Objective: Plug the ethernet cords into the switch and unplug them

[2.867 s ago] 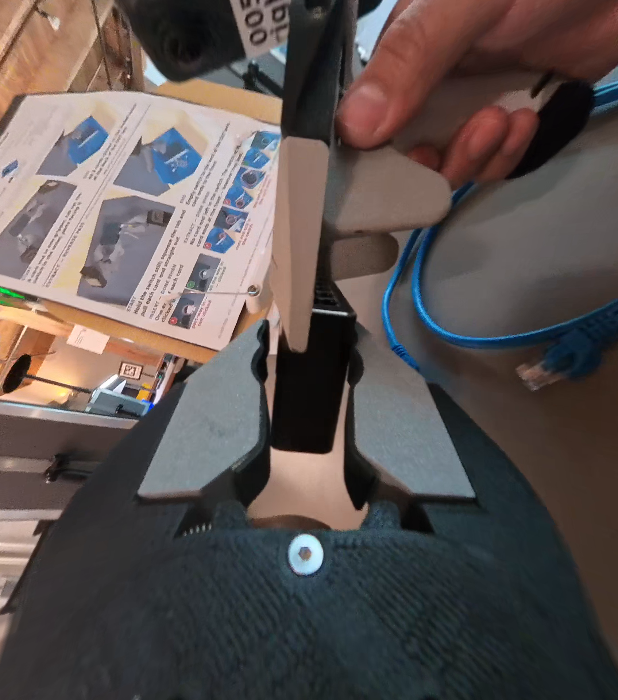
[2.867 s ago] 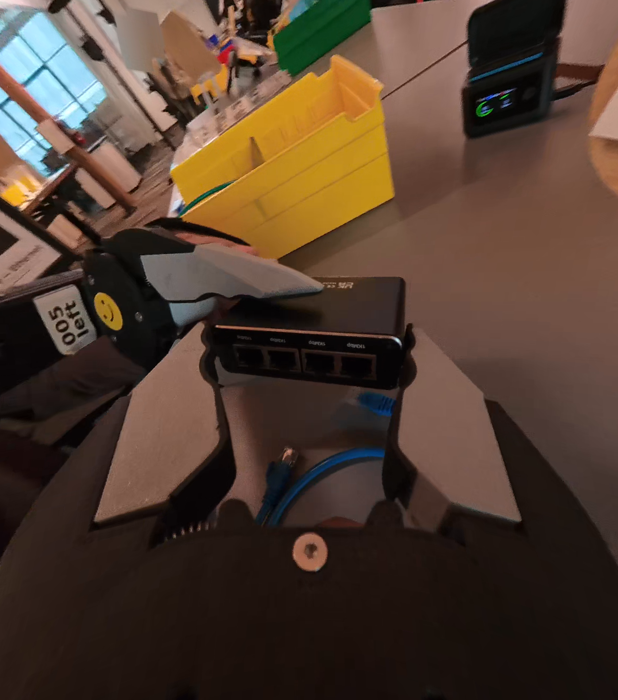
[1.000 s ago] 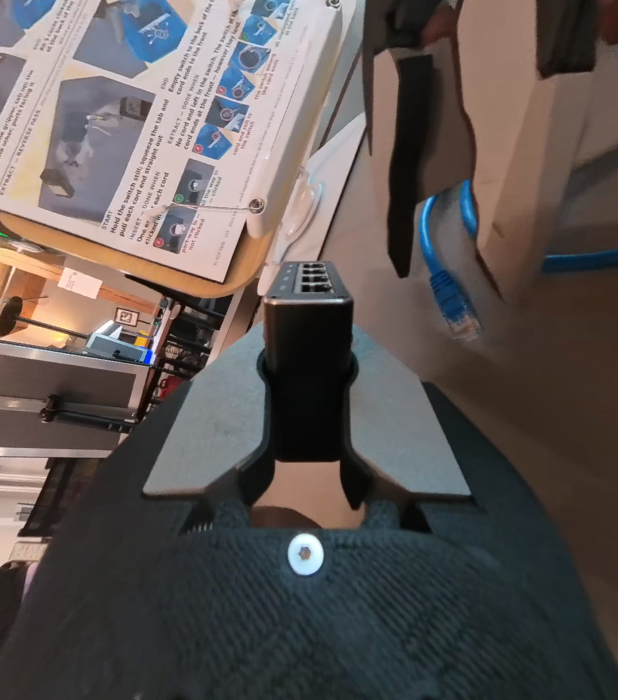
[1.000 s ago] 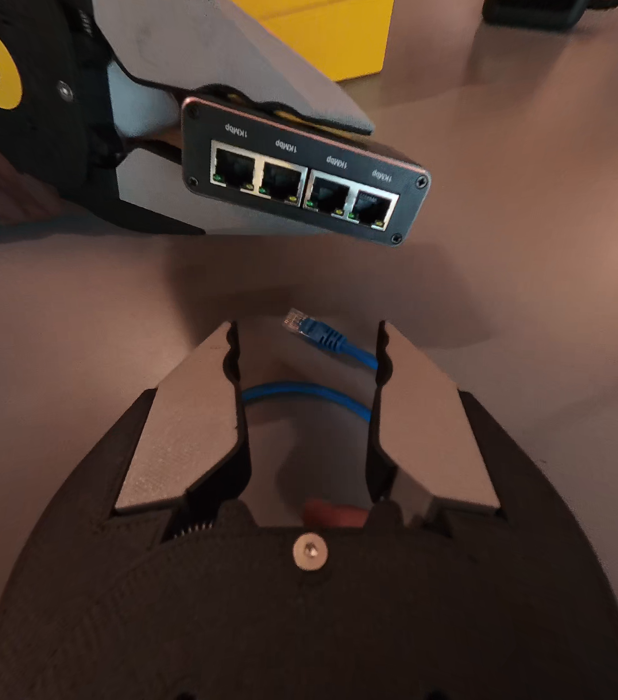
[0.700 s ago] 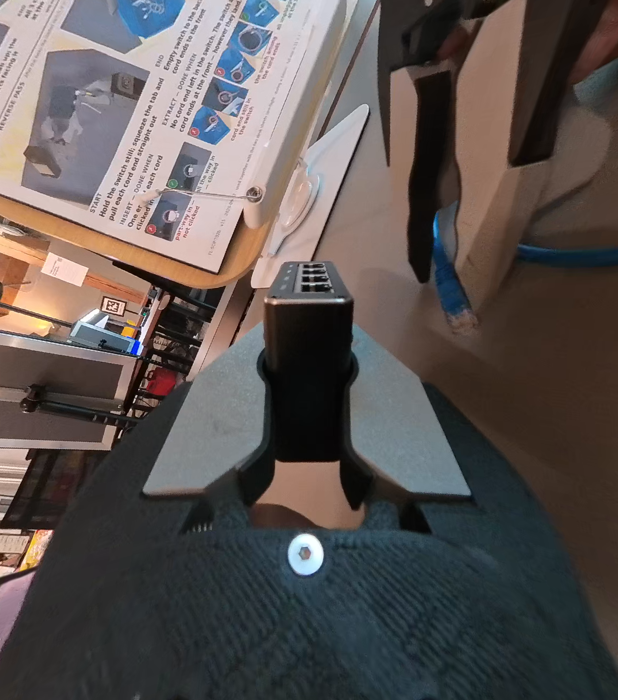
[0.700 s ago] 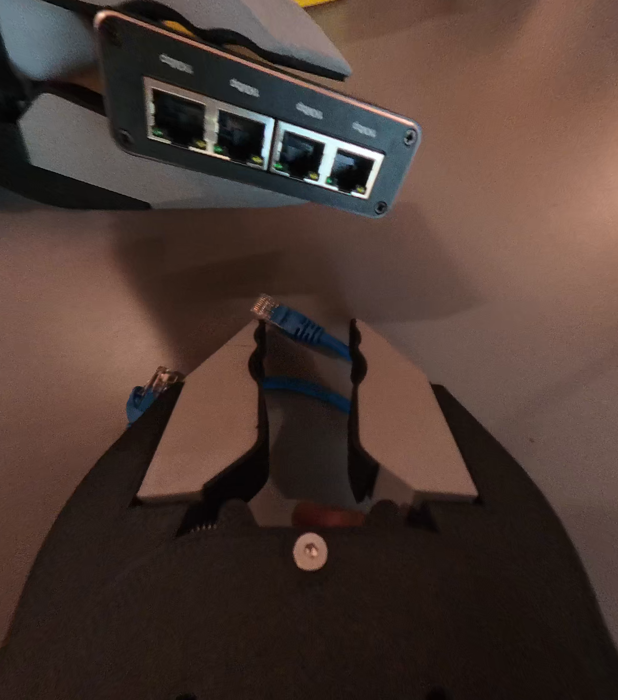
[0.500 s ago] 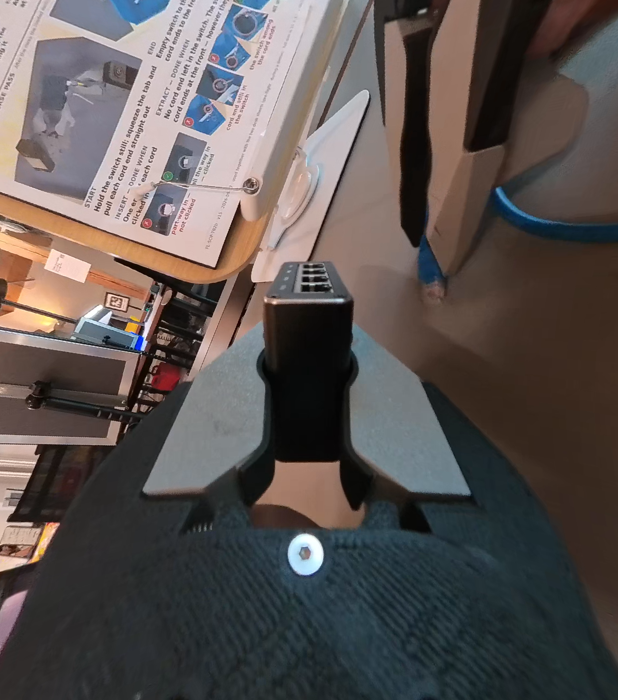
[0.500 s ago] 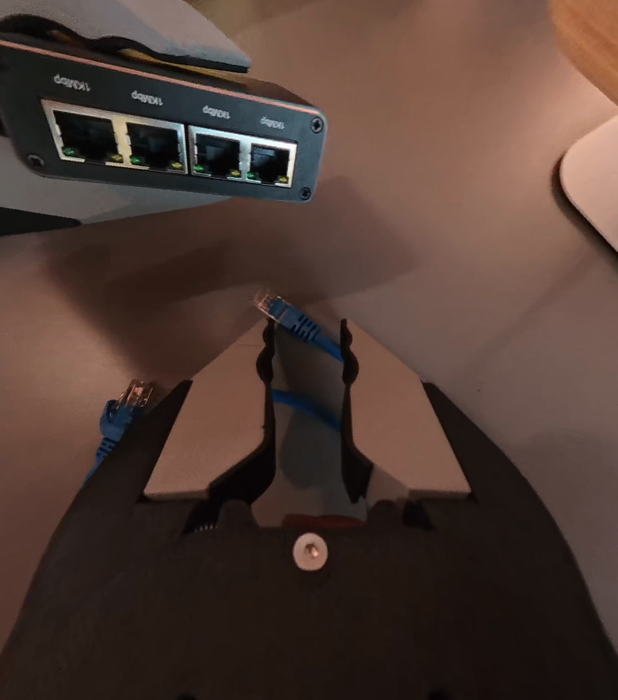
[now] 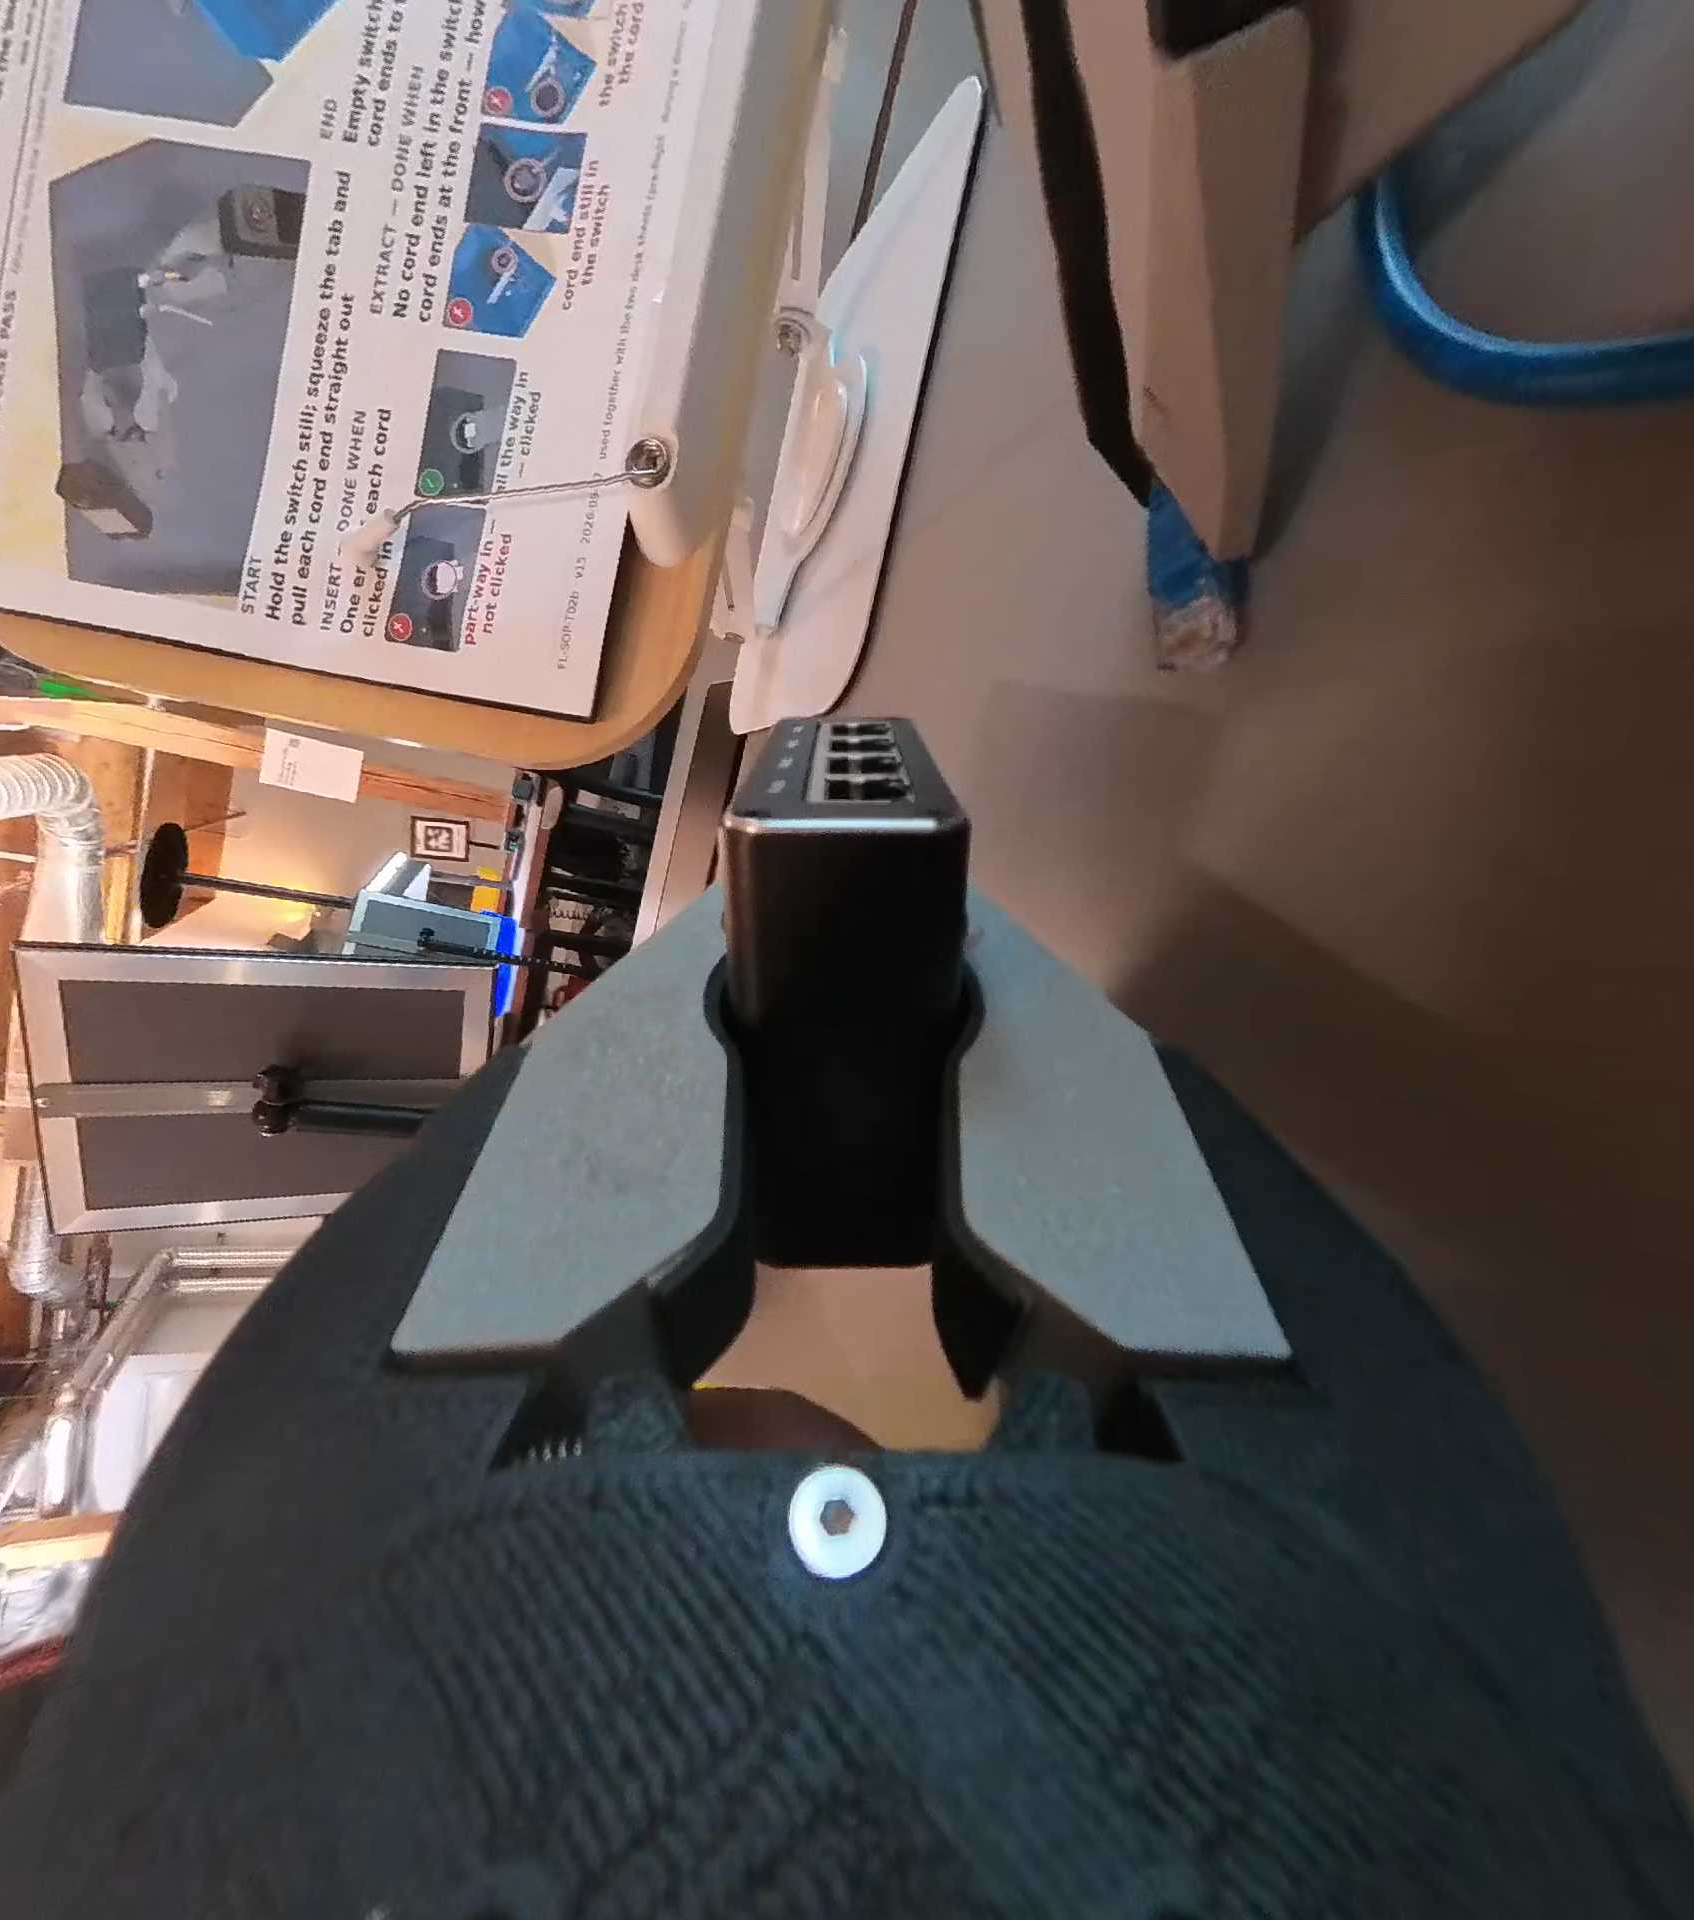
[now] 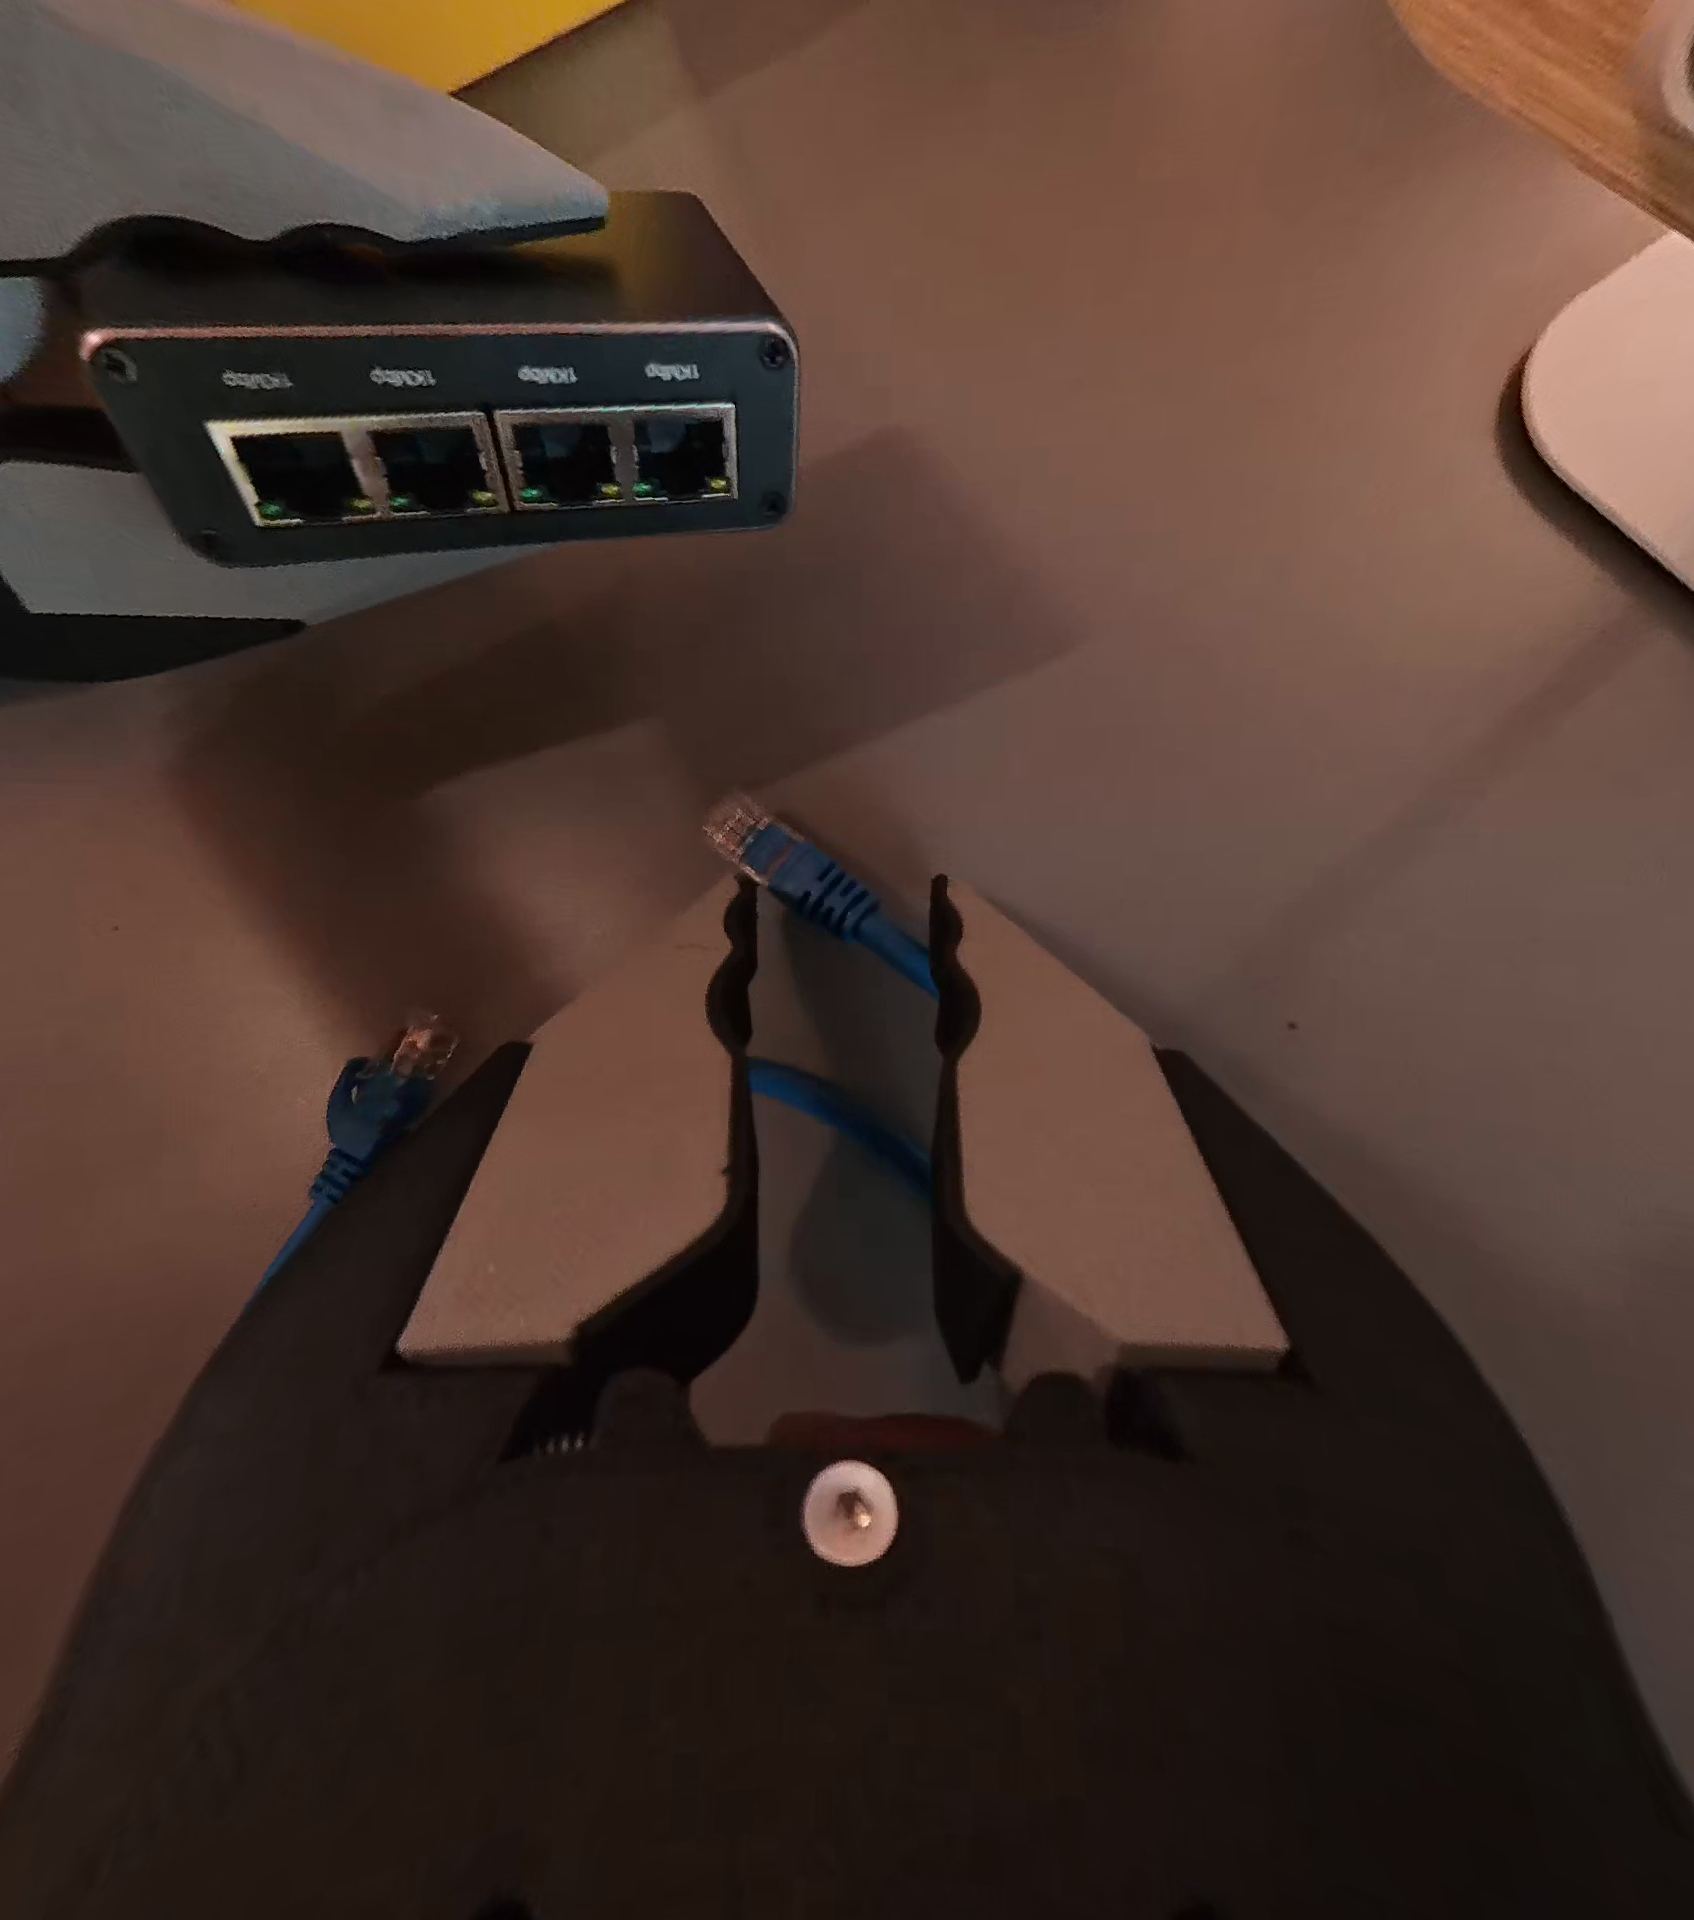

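My left gripper is shut on a black four-port switch and holds it above the table. In the right wrist view the switch hangs at upper left with its empty ports facing me. My right gripper is open, its jaws partly narrowed and low over the table. A blue ethernet cord's plug lies just beyond its tips, with the cord running between the fingers. A second blue plug lies to the left of the fingers. In the left wrist view the right gripper stands over a blue plug.
An illustrated instruction sheet sits on a wooden board with a white stand base at the table's far right. A yellow box shows behind the switch. The blue cord loops across the grey table.
My right gripper's jaws have narrowed and it has come down around the cord behind the plug. The switch has stayed in my left gripper, and a second plug has come into view.
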Motion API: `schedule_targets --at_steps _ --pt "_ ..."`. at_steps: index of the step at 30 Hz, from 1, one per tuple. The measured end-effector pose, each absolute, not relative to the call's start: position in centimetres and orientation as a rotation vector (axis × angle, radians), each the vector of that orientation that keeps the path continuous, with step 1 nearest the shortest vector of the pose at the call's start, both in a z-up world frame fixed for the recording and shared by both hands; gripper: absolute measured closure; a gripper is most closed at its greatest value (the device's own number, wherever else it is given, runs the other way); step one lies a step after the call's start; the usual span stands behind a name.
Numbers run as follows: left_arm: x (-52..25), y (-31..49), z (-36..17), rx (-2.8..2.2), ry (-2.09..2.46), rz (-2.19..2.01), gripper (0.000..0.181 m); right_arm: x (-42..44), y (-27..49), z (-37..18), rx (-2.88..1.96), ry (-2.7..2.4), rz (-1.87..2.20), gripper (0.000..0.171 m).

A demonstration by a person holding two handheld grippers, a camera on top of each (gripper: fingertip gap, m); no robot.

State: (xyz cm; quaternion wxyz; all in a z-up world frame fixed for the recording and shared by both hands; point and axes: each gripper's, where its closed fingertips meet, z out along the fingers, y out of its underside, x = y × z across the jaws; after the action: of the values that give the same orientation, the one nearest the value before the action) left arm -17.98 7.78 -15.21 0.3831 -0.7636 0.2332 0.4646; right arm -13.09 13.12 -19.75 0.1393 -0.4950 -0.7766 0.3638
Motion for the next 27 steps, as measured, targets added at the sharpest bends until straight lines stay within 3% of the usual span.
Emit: schedule_targets --at_steps 13,18,21,27 --pt "-17.0 8.0 -15.8 -1.945 0.658 1.141 0.148 -11.6 13.7 -18.3 -0.991 -2.328 0.858 0.139" --pt "-16.7 8.2 -16.2 -1.953 0.684 1.144 0.148 -11.6 13.0 -17.7 -0.908 -2.359 0.955 0.142" --pt "-16.5 8.3 -16.5 -1.958 0.702 1.145 0.148 -11.6 12.3 -18.1 -0.901 -2.432 1.036 0.125" --pt "-16.6 8.4 -16.6 -1.965 0.689 1.145 0.148 -12.4 11.7 -19.4 -0.933 -2.489 1.111 0.129"
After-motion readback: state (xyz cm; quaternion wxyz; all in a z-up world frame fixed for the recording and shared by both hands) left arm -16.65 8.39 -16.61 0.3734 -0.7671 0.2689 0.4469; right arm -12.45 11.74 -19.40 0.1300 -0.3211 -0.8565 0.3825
